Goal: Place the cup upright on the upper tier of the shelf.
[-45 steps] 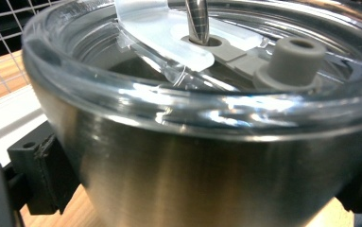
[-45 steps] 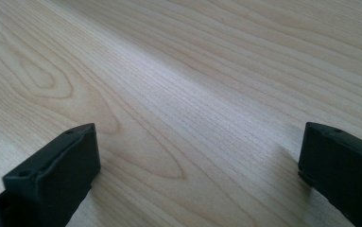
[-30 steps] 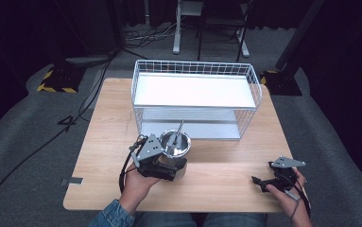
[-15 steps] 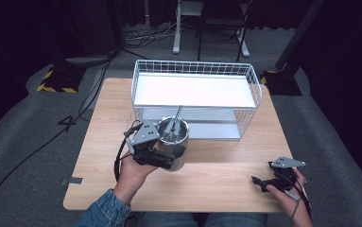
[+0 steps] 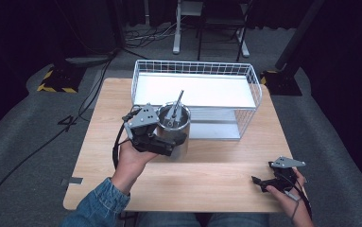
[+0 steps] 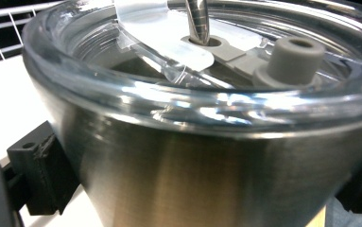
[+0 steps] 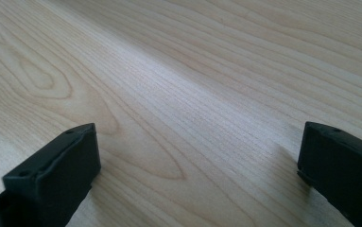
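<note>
A steel tumbler (image 5: 175, 128) with a clear lid and a metal straw (image 5: 177, 102) hangs above the table, just in front of the white wire basket (image 5: 245, 75). My left gripper (image 5: 162, 142) is shut on the tumbler's side. In the left gripper view the tumbler (image 6: 207, 156) sits very close, with the straw (image 6: 197, 19) going through the lid and one black jaw pad (image 6: 39, 170) pressed at its left. My right gripper (image 5: 268, 182) rests low on the table at the front right, open, its jaws wide apart over bare wood (image 7: 183, 118).
The wire basket has a white floor (image 5: 193, 90) and stands at the back of the wooden table (image 5: 122, 184). Cables (image 5: 89, 99) trail off the table's left side. Chair and stand legs (image 5: 207, 28) are on the floor beyond.
My left gripper has lifted the tumbler and carried it away from me toward the basket. The right gripper has stayed still.
</note>
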A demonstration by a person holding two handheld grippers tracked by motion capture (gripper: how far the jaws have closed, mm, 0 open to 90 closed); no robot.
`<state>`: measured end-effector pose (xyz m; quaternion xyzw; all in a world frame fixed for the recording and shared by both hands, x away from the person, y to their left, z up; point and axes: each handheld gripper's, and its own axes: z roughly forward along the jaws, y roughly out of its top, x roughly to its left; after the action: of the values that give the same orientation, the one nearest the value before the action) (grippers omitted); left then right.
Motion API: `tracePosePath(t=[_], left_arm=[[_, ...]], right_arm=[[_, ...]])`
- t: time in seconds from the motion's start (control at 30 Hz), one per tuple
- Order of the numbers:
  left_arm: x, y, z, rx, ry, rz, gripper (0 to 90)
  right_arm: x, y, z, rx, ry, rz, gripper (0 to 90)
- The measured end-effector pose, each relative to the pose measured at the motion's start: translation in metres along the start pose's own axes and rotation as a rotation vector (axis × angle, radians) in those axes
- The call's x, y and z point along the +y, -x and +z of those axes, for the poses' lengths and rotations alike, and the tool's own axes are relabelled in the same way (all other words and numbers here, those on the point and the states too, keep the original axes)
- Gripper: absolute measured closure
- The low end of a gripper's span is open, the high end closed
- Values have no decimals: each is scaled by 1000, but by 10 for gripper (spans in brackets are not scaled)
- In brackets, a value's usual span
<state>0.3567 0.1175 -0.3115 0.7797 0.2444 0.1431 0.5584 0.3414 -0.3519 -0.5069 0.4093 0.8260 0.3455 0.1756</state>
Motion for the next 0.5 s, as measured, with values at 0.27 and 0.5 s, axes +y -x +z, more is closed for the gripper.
tracePosePath(t=[0.27, 0.5], left_arm=[[22, -8, 4, 5, -3, -9, 38], [43, -17, 7, 12, 16, -14, 38]], right_arm=[[0, 0, 0, 0, 0, 0, 1], [0, 0, 0, 0, 0, 0, 1]])
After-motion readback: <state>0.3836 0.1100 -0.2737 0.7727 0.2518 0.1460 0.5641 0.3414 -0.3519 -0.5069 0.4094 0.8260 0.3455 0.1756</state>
